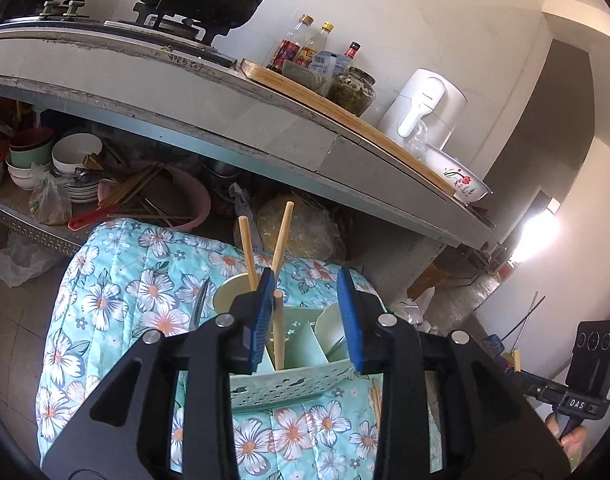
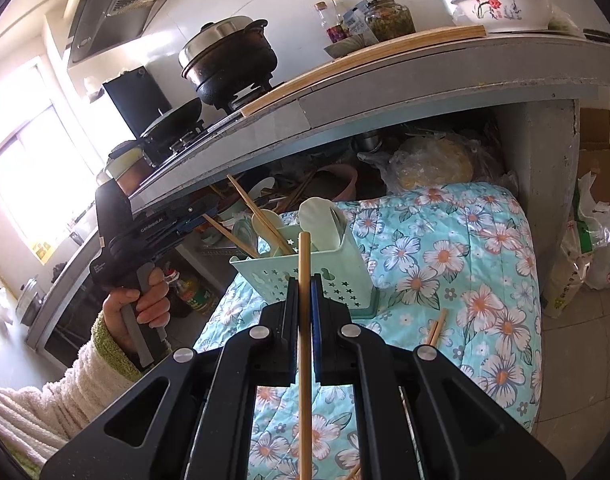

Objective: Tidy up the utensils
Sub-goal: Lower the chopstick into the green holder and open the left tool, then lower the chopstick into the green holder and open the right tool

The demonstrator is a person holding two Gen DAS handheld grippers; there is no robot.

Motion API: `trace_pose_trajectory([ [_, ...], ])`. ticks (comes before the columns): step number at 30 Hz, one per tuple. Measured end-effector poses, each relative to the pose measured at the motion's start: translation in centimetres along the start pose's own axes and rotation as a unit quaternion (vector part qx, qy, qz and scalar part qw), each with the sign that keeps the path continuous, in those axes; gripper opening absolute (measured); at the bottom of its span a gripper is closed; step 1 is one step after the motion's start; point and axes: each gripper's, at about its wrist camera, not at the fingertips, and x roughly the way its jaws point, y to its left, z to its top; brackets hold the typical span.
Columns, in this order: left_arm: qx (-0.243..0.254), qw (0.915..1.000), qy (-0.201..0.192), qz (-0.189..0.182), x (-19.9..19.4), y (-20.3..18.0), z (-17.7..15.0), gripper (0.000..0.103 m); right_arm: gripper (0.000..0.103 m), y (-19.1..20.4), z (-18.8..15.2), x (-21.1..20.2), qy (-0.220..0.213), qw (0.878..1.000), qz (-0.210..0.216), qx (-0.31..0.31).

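Only slim wooden chopstick, perforated caddy

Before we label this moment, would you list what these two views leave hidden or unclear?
- Left wrist view: the left gripper covers the near wall of the green holder, hiding the lower end of the chopstick standing inside.
- Right wrist view: the right gripper covers part of its chopstick; the bottom edge cuts its lower end.
- Right wrist view: window glare washes out the far left.
- Both views: loose chopsticks on the cloth are partly hidden; count unclear.

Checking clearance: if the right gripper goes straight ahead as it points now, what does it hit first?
Likely the green utensil caddy, straight ahead of the right gripper, which is shut on a chopstick. Depth unclear.
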Motion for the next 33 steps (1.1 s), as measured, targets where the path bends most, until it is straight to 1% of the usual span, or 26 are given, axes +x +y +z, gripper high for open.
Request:
trace_pose_trajectory([
  [5, 0.004, 0.9999, -0.012, -0.001, -2.2, 0.2, -0.6, 0.034, 0.006, 2.2, 2.1, 1.0, -0.013, 0.999, 0.011, -0.027],
  [9, 0.012, 0.9996, -0.024, 0.007, -4.7, 0.6, -1.8, 0.037, 0.006, 4.7, 4.7, 2.8, -0.032, 0.998, 0.022, -0.054],
  [15, 0.026, 0.9985, -0.030, 0.037, -8.4, 1.9, -4.8, 0.039, 0.006, 7.6, 9.5, 7.1, -0.057, 0.995, 0.041, -0.065],
  [19, 0.025, 0.9971, -0.036, 0.063, -10.6, 3.2, -6.8, 0.039, 0.006, 9.6, 12.6, 10.1, -0.075, 0.994, 0.041, -0.073],
  [23, 0.012, 0.9960, -0.033, 0.083, -12.1, 5.0, -8.6, 0.039, 0.006, 11.6, 14.9, 12.7, -0.106, 0.989, 0.037, -0.094],
  [27, -0.005, 0.9948, -0.029, 0.098, -13.2, 6.6, -9.7, 0.039, 0.006, 12.7, 16.4, 15.4, -0.135, 0.984, 0.027, -0.110],
  [29, -0.011, 0.9940, -0.029, 0.105, -13.6, 7.2, -9.9, 0.039, 0.006, 12.8, 17.0, 16.7, -0.142, 0.984, 0.020, -0.110],
  [33, -0.024, 0.9920, -0.032, 0.120, -14.5, 8.6, -10.1, 0.039, 0.006, 12.1, 17.6, 19.4, -0.142, 0.984, 0.000, -0.105],
])
